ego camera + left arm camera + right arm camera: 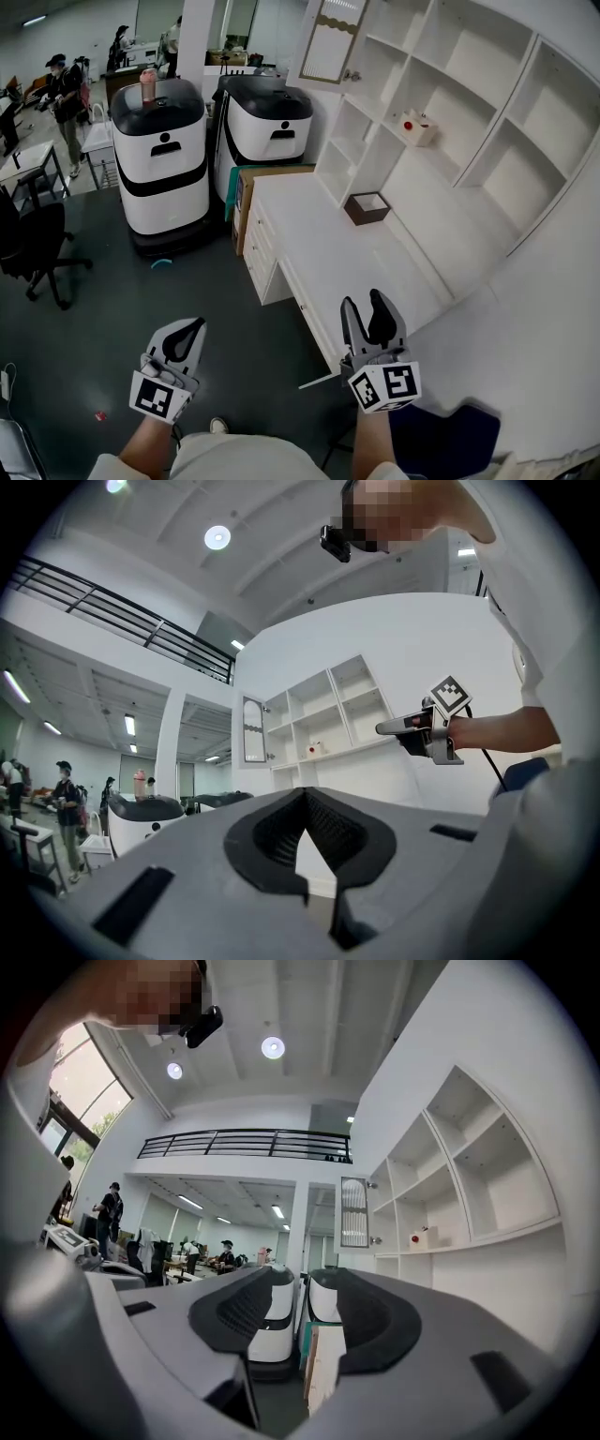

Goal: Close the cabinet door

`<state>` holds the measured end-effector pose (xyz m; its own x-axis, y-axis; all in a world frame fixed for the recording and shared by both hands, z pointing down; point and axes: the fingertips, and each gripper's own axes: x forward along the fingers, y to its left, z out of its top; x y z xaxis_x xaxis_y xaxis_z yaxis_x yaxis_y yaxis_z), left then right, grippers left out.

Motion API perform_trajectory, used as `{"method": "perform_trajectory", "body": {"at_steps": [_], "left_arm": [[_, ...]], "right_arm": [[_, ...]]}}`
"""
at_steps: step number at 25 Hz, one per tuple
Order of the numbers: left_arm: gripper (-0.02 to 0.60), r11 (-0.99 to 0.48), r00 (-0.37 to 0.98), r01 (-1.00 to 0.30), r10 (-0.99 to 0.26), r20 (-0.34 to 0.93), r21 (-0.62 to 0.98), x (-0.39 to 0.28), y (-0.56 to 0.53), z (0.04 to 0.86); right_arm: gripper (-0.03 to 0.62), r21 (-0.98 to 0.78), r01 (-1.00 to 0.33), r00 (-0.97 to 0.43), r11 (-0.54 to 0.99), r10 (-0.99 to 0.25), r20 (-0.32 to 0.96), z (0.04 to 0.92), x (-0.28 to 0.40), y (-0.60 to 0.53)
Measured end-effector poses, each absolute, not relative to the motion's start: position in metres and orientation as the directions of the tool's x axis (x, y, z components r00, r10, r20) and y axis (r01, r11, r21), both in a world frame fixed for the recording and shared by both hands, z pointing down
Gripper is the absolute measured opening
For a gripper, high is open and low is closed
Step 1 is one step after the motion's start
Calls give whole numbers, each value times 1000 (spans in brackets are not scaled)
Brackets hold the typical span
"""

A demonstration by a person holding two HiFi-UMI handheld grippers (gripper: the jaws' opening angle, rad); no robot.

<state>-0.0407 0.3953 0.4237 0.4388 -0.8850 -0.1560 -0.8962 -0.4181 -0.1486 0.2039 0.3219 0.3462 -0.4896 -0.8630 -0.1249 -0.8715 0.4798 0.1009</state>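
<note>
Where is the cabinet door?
The door stands open at the head view's top centre, on the left end of the shelves, just right of a white machine.

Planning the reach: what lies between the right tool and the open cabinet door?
Head view: the white desktop, a brown box on it, then lower shelves.
</note>
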Motion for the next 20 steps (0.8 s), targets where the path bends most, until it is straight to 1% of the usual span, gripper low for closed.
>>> {"method": "perform_trajectory", "body": {"at_steps": [5, 8, 10, 15, 20], "left_arm": [[6, -396, 416, -908, -892, -174, -140, -76, 383, 418], [6, -392, 411, -911, -894, -180, -131, -95, 373, 418], [6, -400, 418, -907, -891, -178, -130, -102, 368, 420], [6, -405, 422, -905, -892, -160, -131, -117, 353, 425], [6, -395, 409, -910, -903, -129, -123, -123, 310, 440]], "right_arm": [[224, 91, -875, -484, 475, -867, -122, 343, 182, 298], [272, 93, -873, -487, 479, -866, -115, 345, 163, 282], [288, 90, -875, -483, 475, -868, -113, 348, 155, 276], [296, 78, -883, -468, 462, -879, -94, 360, 145, 257], [296, 97, -873, -485, 477, -870, -90, 367, 134, 202]]}}
